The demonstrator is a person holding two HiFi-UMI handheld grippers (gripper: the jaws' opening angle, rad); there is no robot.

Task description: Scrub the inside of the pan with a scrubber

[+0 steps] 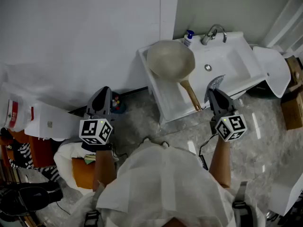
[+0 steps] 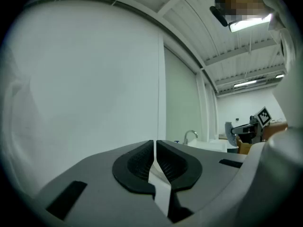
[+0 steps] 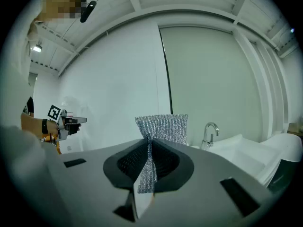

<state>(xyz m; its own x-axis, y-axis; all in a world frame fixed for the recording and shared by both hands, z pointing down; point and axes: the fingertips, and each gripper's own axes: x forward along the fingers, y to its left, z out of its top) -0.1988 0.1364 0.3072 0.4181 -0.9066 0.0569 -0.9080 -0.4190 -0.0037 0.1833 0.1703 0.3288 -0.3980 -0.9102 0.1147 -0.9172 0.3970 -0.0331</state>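
Now, R fingers pinch scrubber, L fingers closed, empty

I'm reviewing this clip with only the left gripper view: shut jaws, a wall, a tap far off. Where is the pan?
Observer: The pan rests on the left part of the white sink, its wooden handle pointing toward the person.
Operator: Who has the scrubber?
Observer: The right gripper. Its jaws are shut on a silver mesh scrubber.
Operator: Is it touching the pan?
Observer: No. The head view shows it apart from the pan, near the handle's end.
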